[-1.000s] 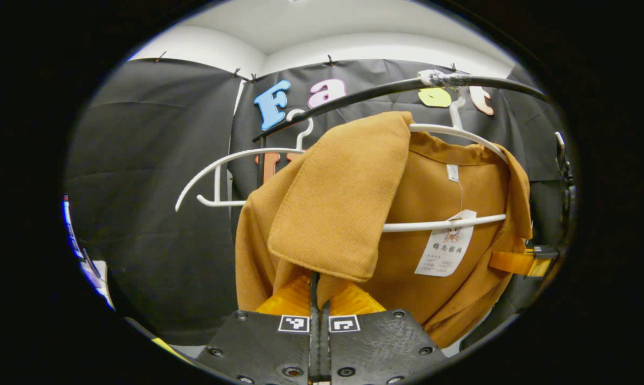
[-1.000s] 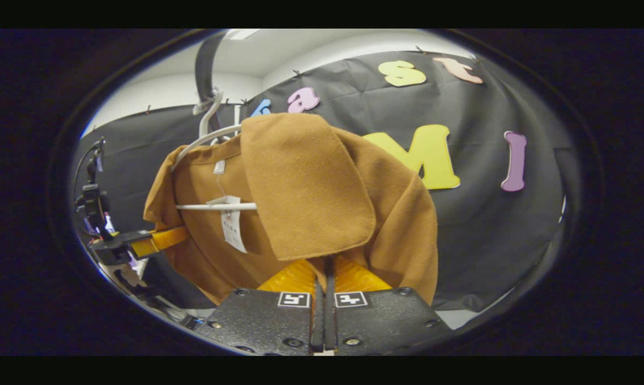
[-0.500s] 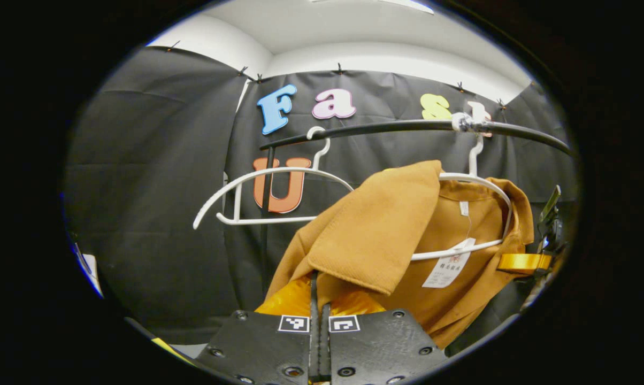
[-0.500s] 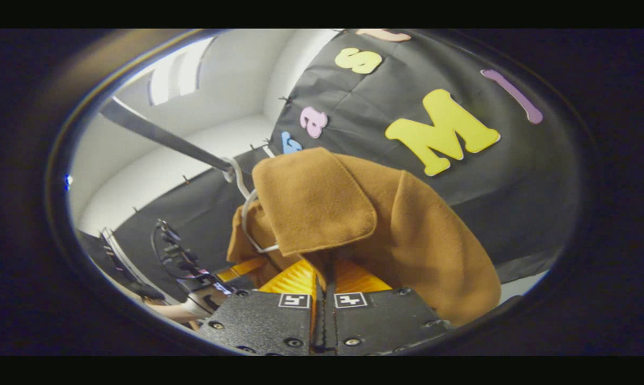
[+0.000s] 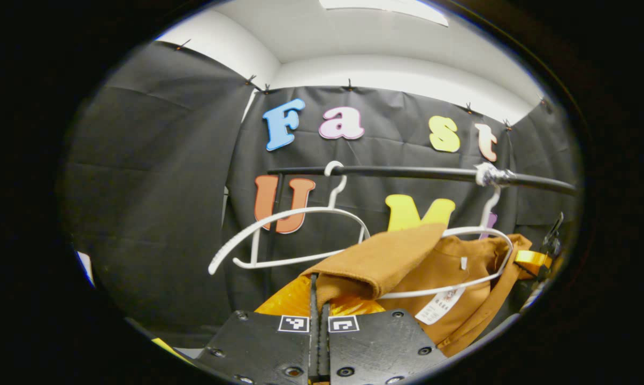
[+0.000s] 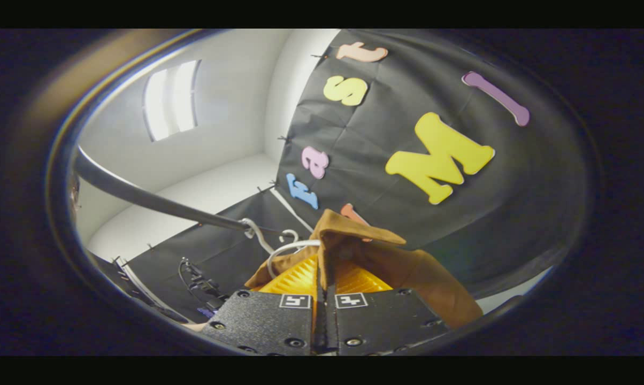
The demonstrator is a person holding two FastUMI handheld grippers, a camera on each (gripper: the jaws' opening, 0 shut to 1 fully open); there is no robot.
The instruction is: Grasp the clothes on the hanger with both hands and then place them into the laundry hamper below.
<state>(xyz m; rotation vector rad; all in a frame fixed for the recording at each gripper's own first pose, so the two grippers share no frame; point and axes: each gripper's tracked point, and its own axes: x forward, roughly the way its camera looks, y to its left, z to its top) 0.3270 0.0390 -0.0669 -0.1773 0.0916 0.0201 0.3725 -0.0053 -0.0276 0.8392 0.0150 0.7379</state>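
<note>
The brown garment [image 5: 450, 267] hangs loosely on a white hanger [image 5: 482, 232] that hooks over the black rail [image 5: 418, 172]. A paper tag [image 5: 439, 306] dangles from it. My left gripper [image 5: 317, 286] is shut on a folded flap of the cloth at the bottom of the left gripper view. At the far right edge of that view the right gripper [image 5: 533, 259] holds the garment's other side. In the right gripper view my right gripper [image 6: 324, 267] is shut on a bunched fold of the garment [image 6: 418, 272], with the hanger [image 6: 282, 248] just behind it.
An empty white hanger [image 5: 300, 219] hangs on the rail to the left of the garment. In the right gripper view the rail [image 6: 140, 195] runs up to the left, and the left gripper with its cables [image 6: 201, 283] sits low on the left. Black cloth walls stand behind.
Both grippers have dropped and tipped upward while staying shut on the cloth. The garment now sits lower and more bunched in both views, and the rail and hangers stand higher above it.
</note>
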